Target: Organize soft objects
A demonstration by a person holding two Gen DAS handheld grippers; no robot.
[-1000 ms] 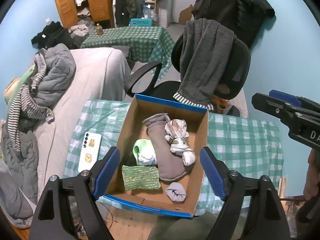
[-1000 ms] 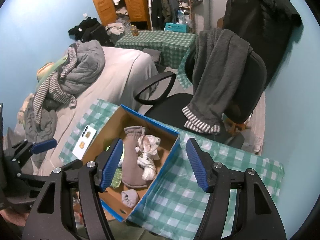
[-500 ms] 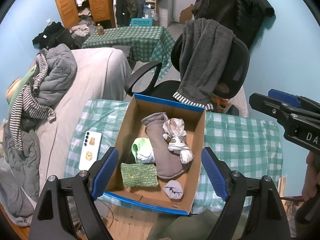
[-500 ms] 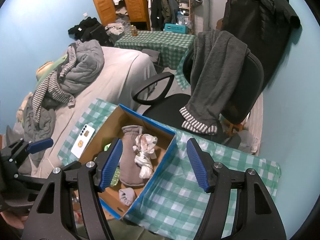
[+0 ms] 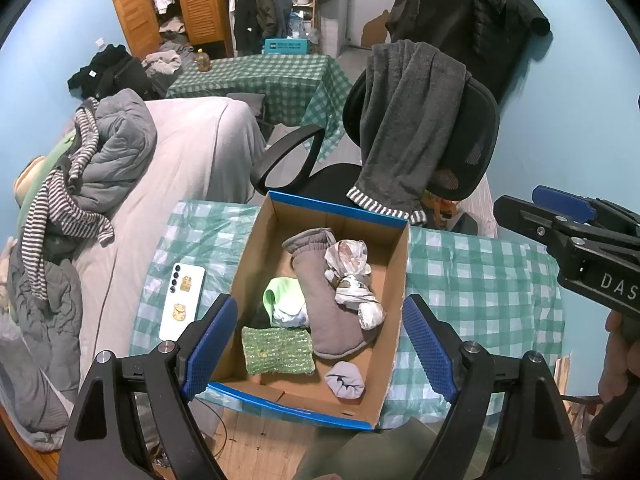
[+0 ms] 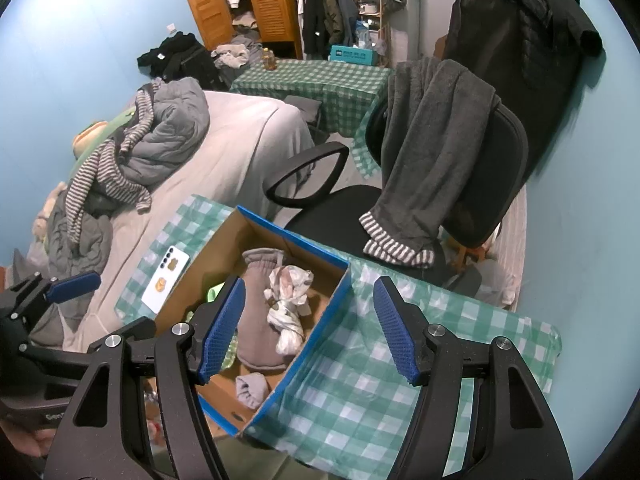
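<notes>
Left gripper (image 5: 320,340) and right gripper (image 6: 310,326) hang open, empty, above a cardboard box (image 5: 394,280) of soft items (image 5: 332,300)

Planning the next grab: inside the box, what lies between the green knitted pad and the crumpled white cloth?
The long grey sock lies between the green knitted pad and the crumpled white cloth, clearest in the left wrist view.

Two wrist fisheyes, steeply downward, high above one shared box (image 5: 320,308).
</notes>
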